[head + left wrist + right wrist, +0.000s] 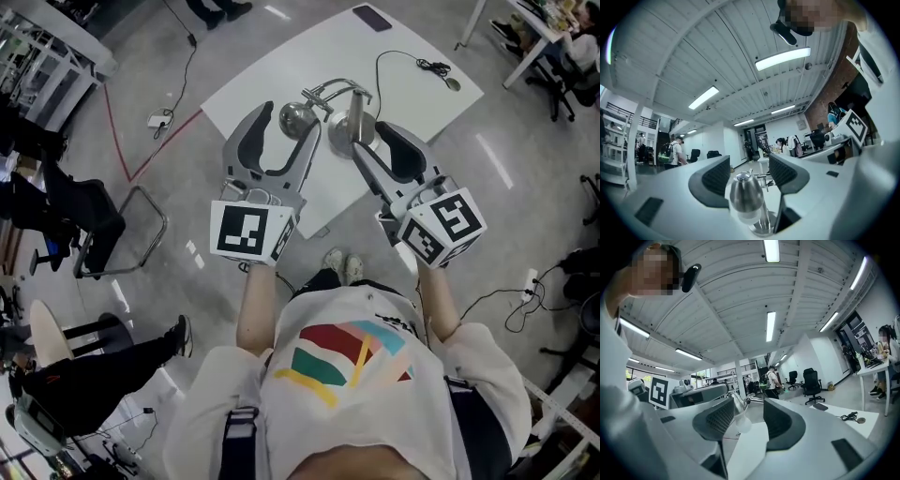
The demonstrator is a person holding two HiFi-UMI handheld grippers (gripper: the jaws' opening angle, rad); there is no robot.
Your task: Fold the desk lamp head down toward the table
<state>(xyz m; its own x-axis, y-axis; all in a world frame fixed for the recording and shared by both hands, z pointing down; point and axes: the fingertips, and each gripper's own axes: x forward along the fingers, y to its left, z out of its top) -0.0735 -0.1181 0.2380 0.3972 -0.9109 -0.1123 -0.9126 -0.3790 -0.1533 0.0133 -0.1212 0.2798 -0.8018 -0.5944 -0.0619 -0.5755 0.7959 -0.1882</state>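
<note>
Left tool [749, 172], jaws apart, lamp head [746, 193] between

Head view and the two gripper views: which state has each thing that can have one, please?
Silver metal desk lamp: stands on the white table, arm bent.
Silver bell-shaped lamp head: mouth down, not gripped.
Left tool: open, jaws on either side of the lamp head, not touching it.
Right tool: open, nothing in it.

Dark phone [372, 17] and black cable [429, 66] beyond right claw [368, 139]; black chair [92, 217] and white power adapter [157, 120] left of left claw [289, 117].
</note>
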